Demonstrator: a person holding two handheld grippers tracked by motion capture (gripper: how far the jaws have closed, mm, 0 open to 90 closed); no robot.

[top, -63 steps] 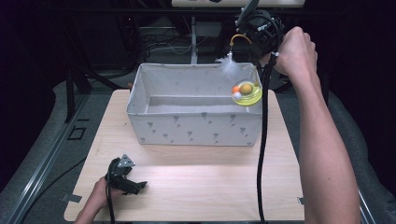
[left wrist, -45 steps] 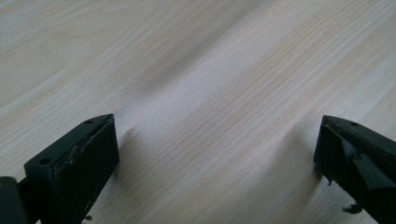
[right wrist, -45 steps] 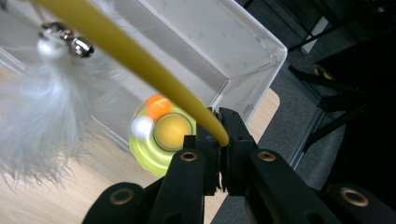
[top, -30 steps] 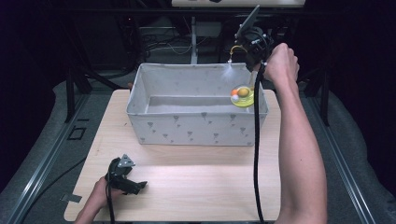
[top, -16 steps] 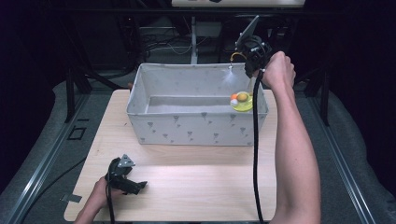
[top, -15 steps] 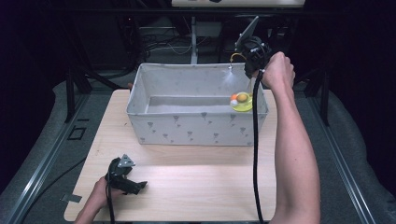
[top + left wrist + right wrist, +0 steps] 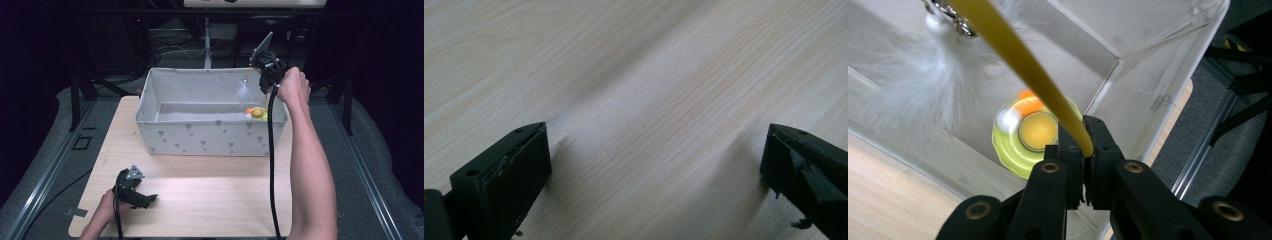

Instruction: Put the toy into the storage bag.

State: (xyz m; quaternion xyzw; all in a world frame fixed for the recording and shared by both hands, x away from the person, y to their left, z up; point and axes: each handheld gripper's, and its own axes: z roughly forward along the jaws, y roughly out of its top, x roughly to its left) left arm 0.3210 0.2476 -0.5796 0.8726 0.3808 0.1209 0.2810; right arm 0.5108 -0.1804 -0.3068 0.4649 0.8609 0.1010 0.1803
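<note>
Grey fabric bin [image 7: 200,137] mid-table, yellow-green toy [image 7: 1020,145] in its right corner, right gripper [image 7: 1083,147] above it pinching a yellow feather wand [image 7: 1013,55], left gripper [image 7: 654,165] spread wide on the wooden table [image 7: 639,85].

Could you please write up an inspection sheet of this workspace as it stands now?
Surface: light wooden table, bare in front of the bin.
Job's things: grey fabric bin at the far side; a green and yellow toy lies in its right end; a yellow stick with a white feather hangs over the bin.
Clutter: nothing seen.
Grippers: left gripper open, resting low on the table; right gripper shut on the stick above the bin's right end.
Cables: black cable trails from the right gripper.
Surroundings: dark frames and grey floor.
</note>
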